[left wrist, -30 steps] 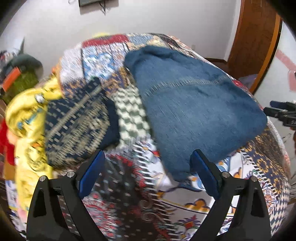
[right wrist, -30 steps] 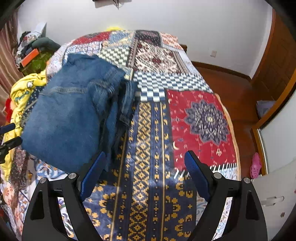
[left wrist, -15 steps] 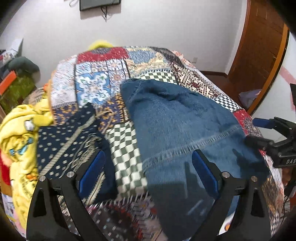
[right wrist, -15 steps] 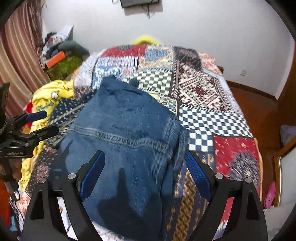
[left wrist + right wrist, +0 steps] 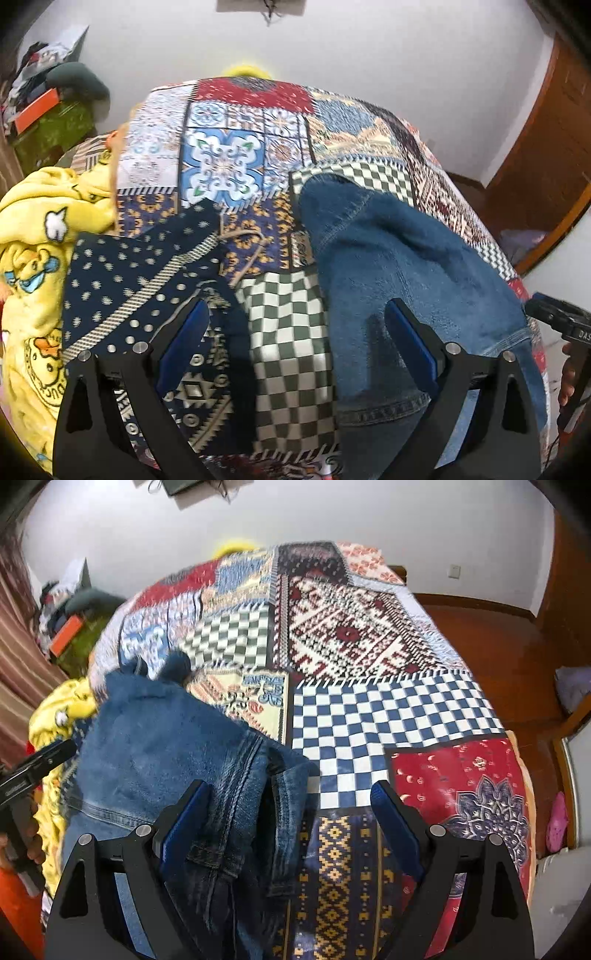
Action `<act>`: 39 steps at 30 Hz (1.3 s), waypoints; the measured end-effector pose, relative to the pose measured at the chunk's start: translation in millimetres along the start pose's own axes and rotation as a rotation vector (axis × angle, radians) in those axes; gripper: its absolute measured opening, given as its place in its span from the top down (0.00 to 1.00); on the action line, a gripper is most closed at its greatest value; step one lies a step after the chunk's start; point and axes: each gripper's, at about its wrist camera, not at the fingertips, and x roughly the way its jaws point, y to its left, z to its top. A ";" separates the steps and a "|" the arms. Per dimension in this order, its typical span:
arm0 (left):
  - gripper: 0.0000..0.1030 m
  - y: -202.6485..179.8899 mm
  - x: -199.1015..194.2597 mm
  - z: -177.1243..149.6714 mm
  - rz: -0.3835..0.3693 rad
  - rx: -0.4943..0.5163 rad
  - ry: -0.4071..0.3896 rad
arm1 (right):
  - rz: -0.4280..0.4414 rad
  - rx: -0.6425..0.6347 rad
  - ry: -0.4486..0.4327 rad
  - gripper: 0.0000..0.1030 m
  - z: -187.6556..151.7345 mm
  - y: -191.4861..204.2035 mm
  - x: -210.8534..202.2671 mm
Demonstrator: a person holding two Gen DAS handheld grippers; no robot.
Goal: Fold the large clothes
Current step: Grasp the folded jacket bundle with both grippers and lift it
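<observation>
Both tongs advanced over jeans (image 5: 155, 746); right edge seemingly bunched.

A bed (image 5: 388, 709) under a patchwork spread of checks, tile prints and red medallions carries everything. Directly on it lies a folded blue denim garment (image 5: 406, 266), its waistband edge toward the near side. Beside that, toward the bed's left edge, a navy patterned cloth (image 5: 147, 280) lies flat, touching a rumpled yellow cartoon-print blanket (image 5: 33, 258)
</observation>
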 end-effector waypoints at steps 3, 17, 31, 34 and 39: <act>0.06 9.4 -14.7 -2.5 -0.066 0.007 0.018 | 0.037 -0.014 -0.020 0.16 -6.5 2.9 -19.1; 0.06 0.2 8.0 -74.0 -0.414 -0.116 0.312 | 0.326 0.118 0.201 0.16 -75.1 -12.9 11.8; 0.06 -19.0 71.2 -60.2 -0.554 -0.245 0.406 | 0.542 0.234 0.246 0.06 -60.7 -26.7 51.7; 0.06 -28.5 72.5 -59.9 -0.553 -0.222 0.401 | 0.546 0.220 0.248 0.07 -60.9 -26.0 49.4; 0.21 -39.2 64.7 -59.3 -0.536 -0.196 0.378 | 0.536 0.212 0.254 0.26 -56.8 -22.1 50.1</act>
